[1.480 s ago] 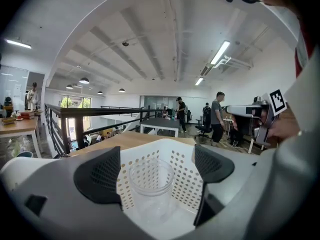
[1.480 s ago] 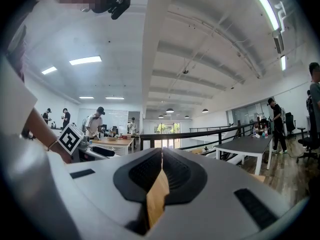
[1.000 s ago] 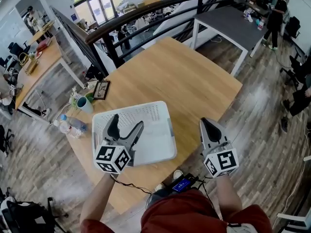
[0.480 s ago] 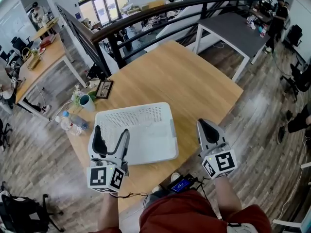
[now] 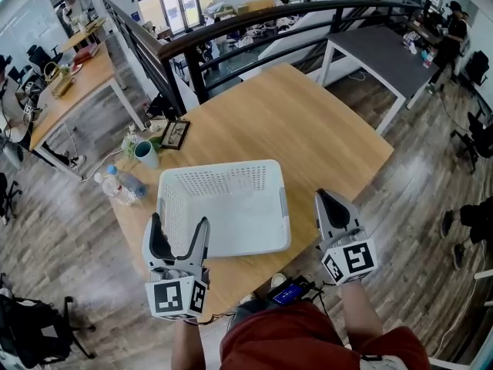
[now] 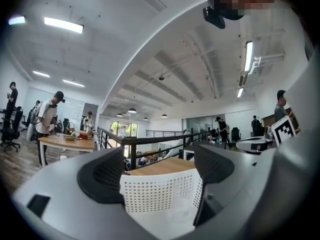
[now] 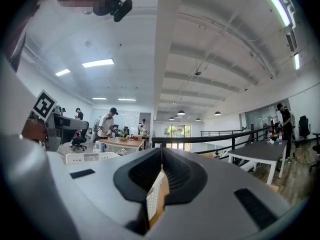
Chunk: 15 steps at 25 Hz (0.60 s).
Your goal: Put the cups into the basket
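A white perforated basket (image 5: 223, 206) stands on the round wooden table (image 5: 308, 129). A teal cup (image 5: 144, 154) sits near the table's left edge, apart from the basket. My left gripper (image 5: 179, 228) is open at the basket's near left corner and holds nothing. In the left gripper view the basket (image 6: 160, 194) fills the gap between the jaws of the left gripper (image 6: 159, 171). My right gripper (image 5: 333, 203) is shut and empty, to the right of the basket. The right gripper (image 7: 161, 176) points across the table, with the basket (image 7: 85, 157) at its left.
A water bottle (image 5: 122, 182) lies by the table's left edge, with a picture frame (image 5: 176, 134) and a small plant (image 5: 129, 140) behind the cup. A black railing (image 5: 254, 21) runs behind the table, and a grey table (image 5: 377, 45) stands at the back right.
My left gripper, still open, has drawn back from over the basket toward the table's near edge. The right gripper has barely moved.
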### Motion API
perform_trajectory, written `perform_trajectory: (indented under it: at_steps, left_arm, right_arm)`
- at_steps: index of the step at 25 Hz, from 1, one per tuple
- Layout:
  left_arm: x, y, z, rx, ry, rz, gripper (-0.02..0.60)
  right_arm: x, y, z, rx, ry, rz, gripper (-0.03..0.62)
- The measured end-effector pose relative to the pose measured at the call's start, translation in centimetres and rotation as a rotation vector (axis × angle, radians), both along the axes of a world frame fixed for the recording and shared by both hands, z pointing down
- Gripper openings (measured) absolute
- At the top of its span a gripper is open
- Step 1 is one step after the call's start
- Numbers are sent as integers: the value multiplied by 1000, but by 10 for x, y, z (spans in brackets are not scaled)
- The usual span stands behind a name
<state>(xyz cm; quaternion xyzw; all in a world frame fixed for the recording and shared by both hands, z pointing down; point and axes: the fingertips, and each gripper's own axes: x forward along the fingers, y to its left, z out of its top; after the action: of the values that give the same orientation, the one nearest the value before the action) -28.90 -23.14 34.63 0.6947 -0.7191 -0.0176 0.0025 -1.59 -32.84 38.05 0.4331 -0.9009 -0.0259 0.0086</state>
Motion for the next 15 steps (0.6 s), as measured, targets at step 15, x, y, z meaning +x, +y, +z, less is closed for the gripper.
perform_trajectory:
  at_steps: [15]
  left_arm:
    - [0,15,-1,23,28,-2,261]
  right_arm:
    - [-7,0,2,0,-7,-17,12]
